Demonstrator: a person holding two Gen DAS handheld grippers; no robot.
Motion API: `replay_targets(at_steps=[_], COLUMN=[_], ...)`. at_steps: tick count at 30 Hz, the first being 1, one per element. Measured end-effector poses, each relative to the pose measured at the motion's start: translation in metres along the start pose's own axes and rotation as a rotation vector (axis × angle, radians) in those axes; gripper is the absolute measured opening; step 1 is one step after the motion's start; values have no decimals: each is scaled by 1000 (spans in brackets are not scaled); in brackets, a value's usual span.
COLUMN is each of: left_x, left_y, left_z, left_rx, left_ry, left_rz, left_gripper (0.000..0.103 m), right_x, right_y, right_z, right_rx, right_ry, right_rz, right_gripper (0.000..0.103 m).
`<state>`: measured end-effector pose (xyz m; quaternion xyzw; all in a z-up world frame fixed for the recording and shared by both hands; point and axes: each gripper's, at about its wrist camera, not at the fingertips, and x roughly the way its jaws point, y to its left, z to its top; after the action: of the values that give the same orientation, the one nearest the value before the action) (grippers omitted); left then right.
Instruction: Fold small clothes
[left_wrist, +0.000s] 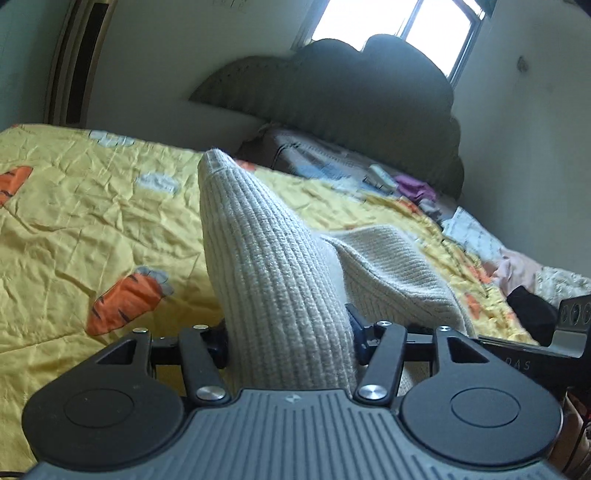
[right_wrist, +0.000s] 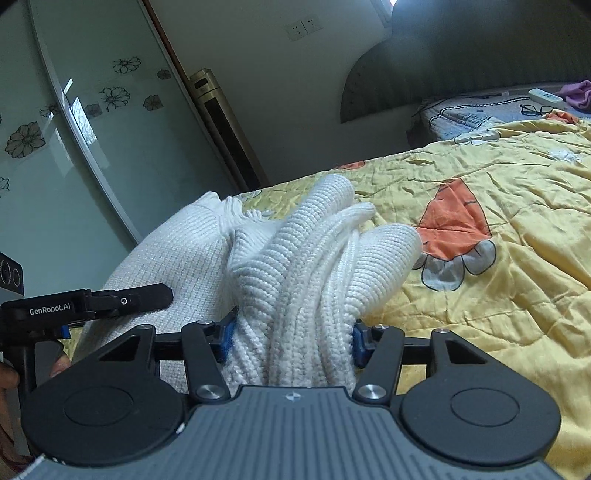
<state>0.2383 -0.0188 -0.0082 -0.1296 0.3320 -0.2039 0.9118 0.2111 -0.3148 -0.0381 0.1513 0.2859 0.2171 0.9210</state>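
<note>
Here your left gripper (left_wrist: 290, 339) and right gripper (right_wrist: 291, 338) each pinched a bunched fold of the white knit sweater (right_wrist: 295, 258), lifted off the yellow carrot-print quilt (right_wrist: 498, 277) near its front edge.

Bed (right_wrist: 424, 122) under carrot-print yellow quilt (left_wrist: 92, 221), white knit garment (right_wrist: 177, 251) atop

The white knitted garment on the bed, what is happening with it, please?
A person holds a two-finger gripper in each hand and is folding a white knitted sweater on a bed with a yellow carrot-print quilt. The left gripper is clamped on a bunched fold of the knit, and the right gripper is clamped on another thick bunch. Both bunches stand up off the quilt, so the fold is not yet laid down.
</note>
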Motion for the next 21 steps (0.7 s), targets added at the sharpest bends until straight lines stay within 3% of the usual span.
replay_targets(at_steps=[2,7,12,14,16,19,21], left_x=[10,4,-24,-29,-22,-34,-44], left_y=[8,23,1,-11,-22,-32,-37], left_z=[-5,-12,-23,-30,-33,-38,-43], left_rx=[-22,-91,28,134,222,252,254], left_ry=[40,27,-61,-124,-111,-133,-140], left_rz=[22,13,113,176,274,292,301], left_gripper=[60,66,69,69,72,70,70], right_x=[13,12,-14,-13,-1,-8,-22], right_y=[-4,-17,-7,-5,-7,-6,9], right_z=[-4,-12,-17,-23,-28,-31,-34], right_rx=[17,98,15,-15,-23,40,-23], right_ry=[38,47,12,27,74,46,-10], right_rz=[-15,-25,-77,-110,-151,-163,-206], right_gripper=[58,71,73,85,93,89,88])
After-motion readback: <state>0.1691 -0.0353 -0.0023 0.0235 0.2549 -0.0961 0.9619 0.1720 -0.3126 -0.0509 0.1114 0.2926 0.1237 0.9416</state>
